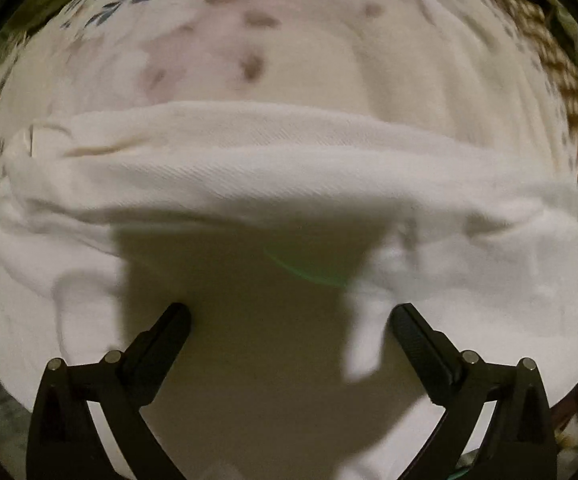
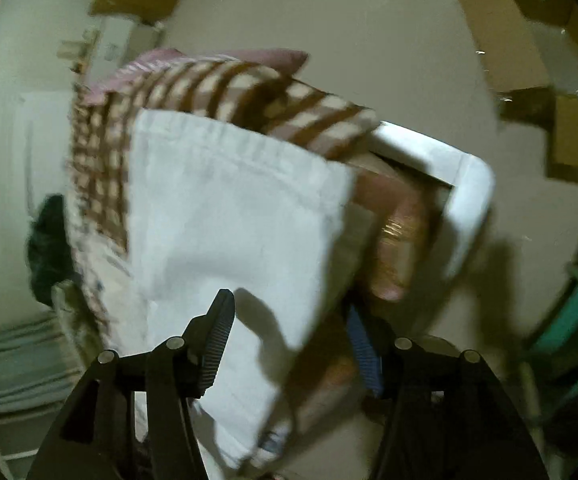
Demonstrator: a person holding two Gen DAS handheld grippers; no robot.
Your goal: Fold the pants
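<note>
White pants [image 1: 289, 168] lie folded on a bed and fill the left wrist view, with a thick folded edge running across the middle. My left gripper [image 1: 289, 320] is open just above the cloth, its shadow on the fabric, holding nothing. In the right wrist view the white pants [image 2: 225, 216] lie over the bed's edge. My right gripper [image 2: 289, 320] is open above their near end, fingers apart, empty. This view is blurred by motion.
A floral sheet [image 1: 129, 0] lies beyond the pants. A brown-and-cream checked blanket [image 2: 217, 88] and a pink pillow [image 2: 249, 56] sit behind them. A white bed frame corner [image 2: 469, 184], cardboard boxes [image 2: 501, 40] and a green object [image 2: 569, 320] are on the right.
</note>
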